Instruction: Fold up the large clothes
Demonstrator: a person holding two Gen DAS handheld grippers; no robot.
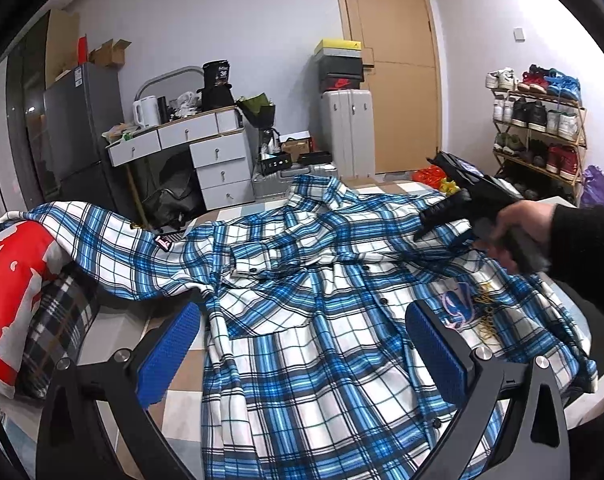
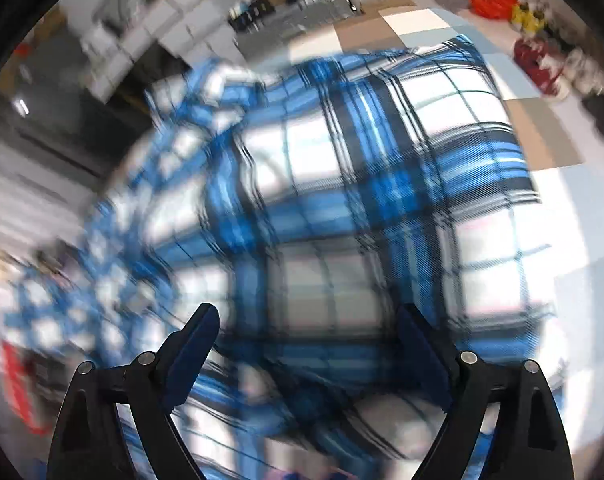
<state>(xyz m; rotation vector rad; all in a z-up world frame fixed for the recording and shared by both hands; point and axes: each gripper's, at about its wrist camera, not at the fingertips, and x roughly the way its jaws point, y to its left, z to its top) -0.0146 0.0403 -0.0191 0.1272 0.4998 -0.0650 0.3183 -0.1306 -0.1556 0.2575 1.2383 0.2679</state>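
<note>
Blue checked shirt (image 1: 302, 280) lies flat on your bed (image 1: 390, 189), both your left claw (image 1: 302, 336) and right claw (image 2: 306, 344) wide and empty.

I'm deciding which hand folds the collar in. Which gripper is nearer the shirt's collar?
Right. The right gripper hangs over the plaid shirt near the collar, at the far end. The left gripper is over the shirt's lower half, well short of it.

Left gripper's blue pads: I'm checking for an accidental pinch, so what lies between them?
In the left wrist view, only the blue-and-white plaid shirt lies flat beneath the open left gripper; nothing is pinched.
</note>
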